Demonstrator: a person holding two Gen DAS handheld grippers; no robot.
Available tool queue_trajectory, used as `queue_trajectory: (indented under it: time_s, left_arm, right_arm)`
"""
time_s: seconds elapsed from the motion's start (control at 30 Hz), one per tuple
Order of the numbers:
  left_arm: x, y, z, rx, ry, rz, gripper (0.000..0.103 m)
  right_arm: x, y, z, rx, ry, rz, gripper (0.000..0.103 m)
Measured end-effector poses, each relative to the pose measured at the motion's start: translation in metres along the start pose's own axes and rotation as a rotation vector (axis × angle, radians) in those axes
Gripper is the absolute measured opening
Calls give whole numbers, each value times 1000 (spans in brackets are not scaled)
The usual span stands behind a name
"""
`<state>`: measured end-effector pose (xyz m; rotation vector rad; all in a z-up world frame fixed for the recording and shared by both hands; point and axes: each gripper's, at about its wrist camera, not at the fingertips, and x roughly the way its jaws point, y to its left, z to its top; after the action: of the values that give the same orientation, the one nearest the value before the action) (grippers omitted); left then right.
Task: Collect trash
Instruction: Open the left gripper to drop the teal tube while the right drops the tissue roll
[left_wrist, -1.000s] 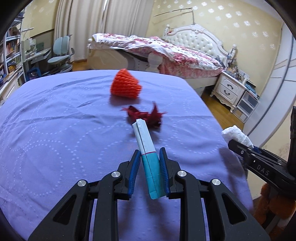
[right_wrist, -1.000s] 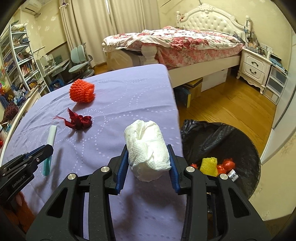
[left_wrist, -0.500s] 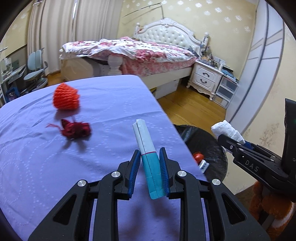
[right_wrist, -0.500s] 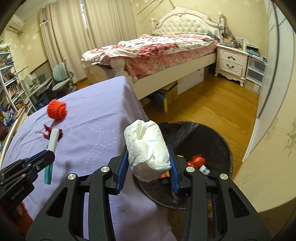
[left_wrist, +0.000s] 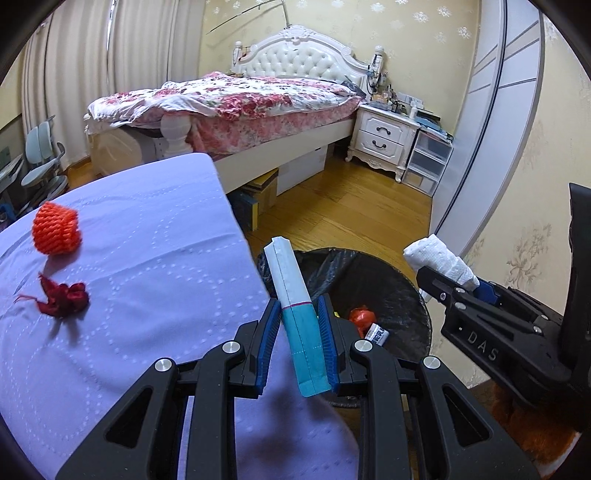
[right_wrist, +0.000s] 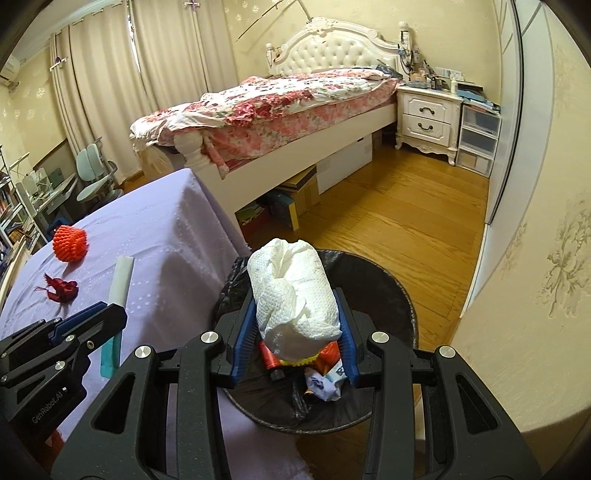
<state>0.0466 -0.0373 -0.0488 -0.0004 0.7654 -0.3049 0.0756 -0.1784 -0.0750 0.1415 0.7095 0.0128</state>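
Both grippers have shifted from over the desk (left_wrist: 129, 295) toward the trash bin (right_wrist: 402, 306): left gripper (left_wrist: 298, 328) clamps the teal-and-white packet (left_wrist: 295, 310), right gripper (right_wrist: 295, 332) clamps the paper-towel wad (right_wrist: 295, 291).

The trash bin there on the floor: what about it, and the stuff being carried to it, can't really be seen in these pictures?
- Bin, right wrist view: the paper towel wad and the right gripper cover much of the contents.
- Bin, left wrist view: the teal and white packet and purple tablecloth hide its near side.
- Label on the small white item in the bin: too small to read.
- Packet's lettering: only its edge faces either camera.
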Motion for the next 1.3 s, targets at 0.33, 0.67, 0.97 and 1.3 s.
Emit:
queue_trajectory:
  time_s: [0.33,0.67,0.97,1.3]
  left_arm:
    - [24,-19,8,33,25,22,25]
    - [32,-30,12,53,27,41,25]
    - [31,-28,12,37,22,53,58]
    - [27,-18,10,7,19,96,74]
  right_arm:
    - [11,-22,-1,27,15,-31,38]
    - [12,-32,0,46,6,-48,39]
    - [13,-33,1,62,1,-74,55]
    - [10,-36,2,67,-8,-94,66]
